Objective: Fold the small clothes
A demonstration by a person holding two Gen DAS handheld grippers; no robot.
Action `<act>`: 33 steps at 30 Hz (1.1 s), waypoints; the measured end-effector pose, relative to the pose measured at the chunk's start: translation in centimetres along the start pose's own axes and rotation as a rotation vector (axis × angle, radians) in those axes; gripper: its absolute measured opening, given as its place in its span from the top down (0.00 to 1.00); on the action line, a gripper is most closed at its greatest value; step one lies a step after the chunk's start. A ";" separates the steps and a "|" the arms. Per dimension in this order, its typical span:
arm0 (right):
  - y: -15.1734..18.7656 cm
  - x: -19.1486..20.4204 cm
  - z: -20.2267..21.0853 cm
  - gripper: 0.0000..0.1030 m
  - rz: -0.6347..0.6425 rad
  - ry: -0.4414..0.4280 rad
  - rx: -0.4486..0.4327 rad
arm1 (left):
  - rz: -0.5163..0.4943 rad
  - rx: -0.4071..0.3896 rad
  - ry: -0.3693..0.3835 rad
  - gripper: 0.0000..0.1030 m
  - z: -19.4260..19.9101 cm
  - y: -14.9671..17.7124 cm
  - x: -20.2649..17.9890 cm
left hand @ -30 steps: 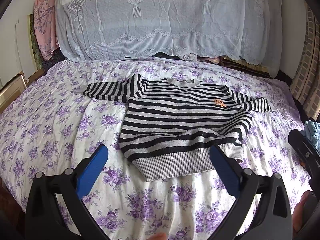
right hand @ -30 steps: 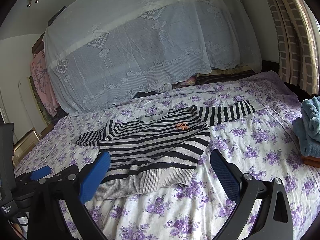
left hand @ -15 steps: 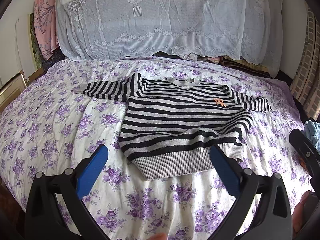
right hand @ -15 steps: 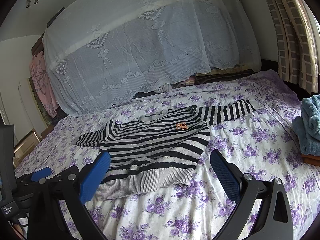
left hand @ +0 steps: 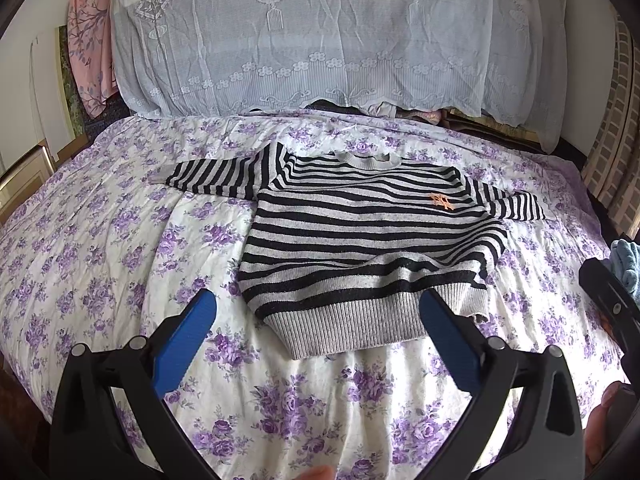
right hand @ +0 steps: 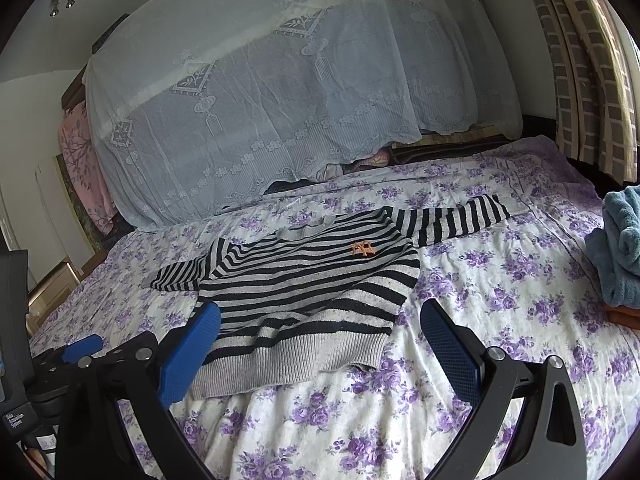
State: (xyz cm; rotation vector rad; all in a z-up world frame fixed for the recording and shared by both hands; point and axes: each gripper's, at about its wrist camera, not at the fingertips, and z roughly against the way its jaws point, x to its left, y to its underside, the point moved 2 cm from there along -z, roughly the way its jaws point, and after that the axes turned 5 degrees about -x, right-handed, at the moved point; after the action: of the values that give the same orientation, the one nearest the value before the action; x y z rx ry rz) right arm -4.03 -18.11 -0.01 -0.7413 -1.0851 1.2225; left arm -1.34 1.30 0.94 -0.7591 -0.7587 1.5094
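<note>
Nothing has shifted in the past second: the sweater lies as it did, and both my tools hang where they were. The bed (left hand: 100,240), spread with a white sheet printed in purple roses, fills both views. Behind it a pale lace cloth (left hand: 320,40) drapes over a tall heap, with a pink hanging (left hand: 86,40) to its left and a checked curtain (right hand: 580,80) at the right. The striped sweater (left hand: 360,240), black and grey with an orange emblem (left hand: 442,201) on the chest, lies flat and face up in the middle of the bed, both sleeves out to the sides, the ribbed hem nearest me. A folded blue towel (right hand: 618,248) sits at the bed's right edge, well apart from the sweater. My left gripper (left hand: 318,332) hovers just short of the hem, fingers (left hand: 188,340) spread wide and holding nothing. My right gripper (right hand: 320,344) hovers near the hem's right corner, fingers (right hand: 450,350) equally wide apart and empty.
</note>
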 end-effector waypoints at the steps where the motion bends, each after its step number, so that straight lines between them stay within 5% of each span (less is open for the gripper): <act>1: 0.0 0.0 0.0 0.03 0.001 0.000 0.000 | 0.000 0.000 0.000 0.04 0.0 0.0 0.0; 9: 1.1 -2.0 -2.6 0.03 -0.007 0.028 0.040 | 0.013 0.067 -0.002 0.04 -3.5 0.8 1.0; 15: 4.2 -9.1 -8.1 0.03 -0.090 0.086 0.181 | 0.135 0.218 0.050 0.04 -9.9 4.2 5.2; 21: 7.1 -13.7 -13.5 0.24 -0.366 -0.104 0.375 | 0.319 0.350 0.262 0.04 -15.1 6.3 6.5; 30: 7.6 -10.1 -18.9 0.31 -0.327 -0.161 0.454 | 0.378 0.295 0.419 0.05 -17.3 4.9 5.7; 33: 7.7 -9.0 -18.7 0.55 -0.216 -0.120 0.410 | 0.398 0.290 0.409 0.20 -17.9 4.8 6.4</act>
State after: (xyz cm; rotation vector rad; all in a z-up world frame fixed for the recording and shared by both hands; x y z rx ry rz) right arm 10.74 -23.24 -15.66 -0.2339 -0.9416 1.2598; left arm 10.22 8.00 -13.46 -0.9926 -0.0779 1.6918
